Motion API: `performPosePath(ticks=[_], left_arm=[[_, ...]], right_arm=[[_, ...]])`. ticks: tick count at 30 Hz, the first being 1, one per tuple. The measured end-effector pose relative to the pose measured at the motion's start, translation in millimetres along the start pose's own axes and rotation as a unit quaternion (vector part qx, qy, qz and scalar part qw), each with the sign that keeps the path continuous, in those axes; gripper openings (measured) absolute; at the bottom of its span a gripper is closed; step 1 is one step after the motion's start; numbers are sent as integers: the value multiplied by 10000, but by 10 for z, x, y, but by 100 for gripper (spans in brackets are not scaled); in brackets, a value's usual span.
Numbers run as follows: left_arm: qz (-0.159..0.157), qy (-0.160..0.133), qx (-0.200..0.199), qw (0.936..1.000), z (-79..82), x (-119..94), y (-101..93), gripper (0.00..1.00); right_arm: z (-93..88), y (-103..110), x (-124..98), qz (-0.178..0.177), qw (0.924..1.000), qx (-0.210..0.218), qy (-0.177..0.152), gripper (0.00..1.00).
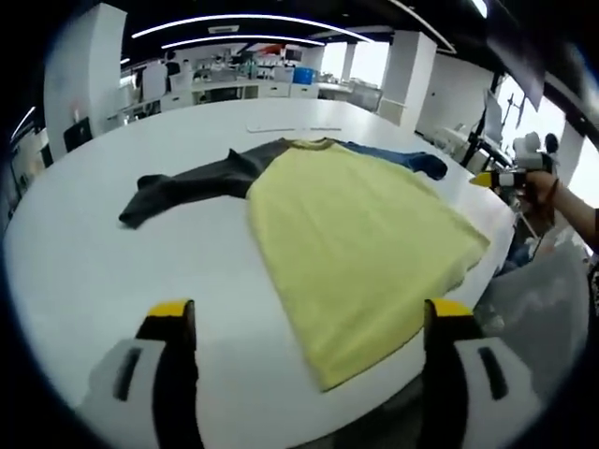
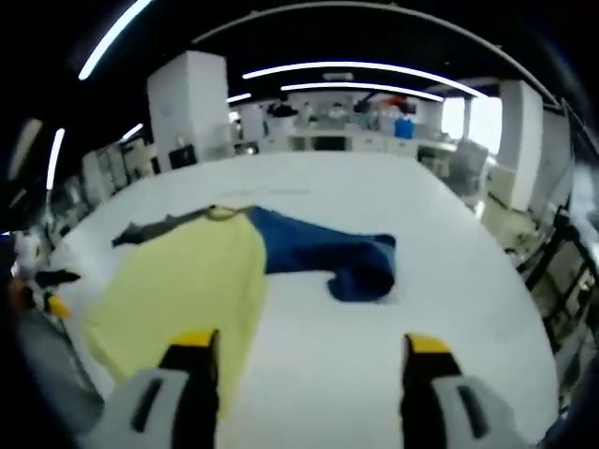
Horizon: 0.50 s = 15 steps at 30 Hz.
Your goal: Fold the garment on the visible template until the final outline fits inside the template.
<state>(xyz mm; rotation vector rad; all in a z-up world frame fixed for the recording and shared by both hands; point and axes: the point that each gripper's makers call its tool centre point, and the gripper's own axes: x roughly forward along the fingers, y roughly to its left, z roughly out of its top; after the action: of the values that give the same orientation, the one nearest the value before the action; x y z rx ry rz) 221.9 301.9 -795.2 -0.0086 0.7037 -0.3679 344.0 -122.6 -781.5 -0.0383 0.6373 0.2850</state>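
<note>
Left gripper view: one garment point(image 1: 356, 224) lies spread at frame centre on one white table point(image 1: 84, 271), its yellow body foremost, one grey sleeve point(image 1: 187, 187) reaching left and one blue sleeve point(image 1: 402, 159) at upper right. Left gripper point(image 1: 307, 323), jaws wide apart, holds nothing. The right gripper point(image 1: 510, 178) appears at right edge in a hand point(image 1: 543, 187).

Right gripper view: the blue sleeve point(image 2: 328, 253) lies bunched at centre, the yellow body point(image 2: 178, 290) at left. Right gripper point(image 2: 309, 351) stands wide open, empty.
</note>
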Motion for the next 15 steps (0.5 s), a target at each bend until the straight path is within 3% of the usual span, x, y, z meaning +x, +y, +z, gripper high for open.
performPosePath(ticks=[4,7,15], left_arm=[[3,-5,61,10000,6,16,26,99],[46,-22,80,10000,18,14,65,99],[40,-76,72,9999,48,10,77,98]], right_arm=[[110,-96,111,-65,9986,398,-346,75],[155,-274,195,-321,9987,97,-394,67],[232,-493,441,-510,9976,-340,-312,50]])
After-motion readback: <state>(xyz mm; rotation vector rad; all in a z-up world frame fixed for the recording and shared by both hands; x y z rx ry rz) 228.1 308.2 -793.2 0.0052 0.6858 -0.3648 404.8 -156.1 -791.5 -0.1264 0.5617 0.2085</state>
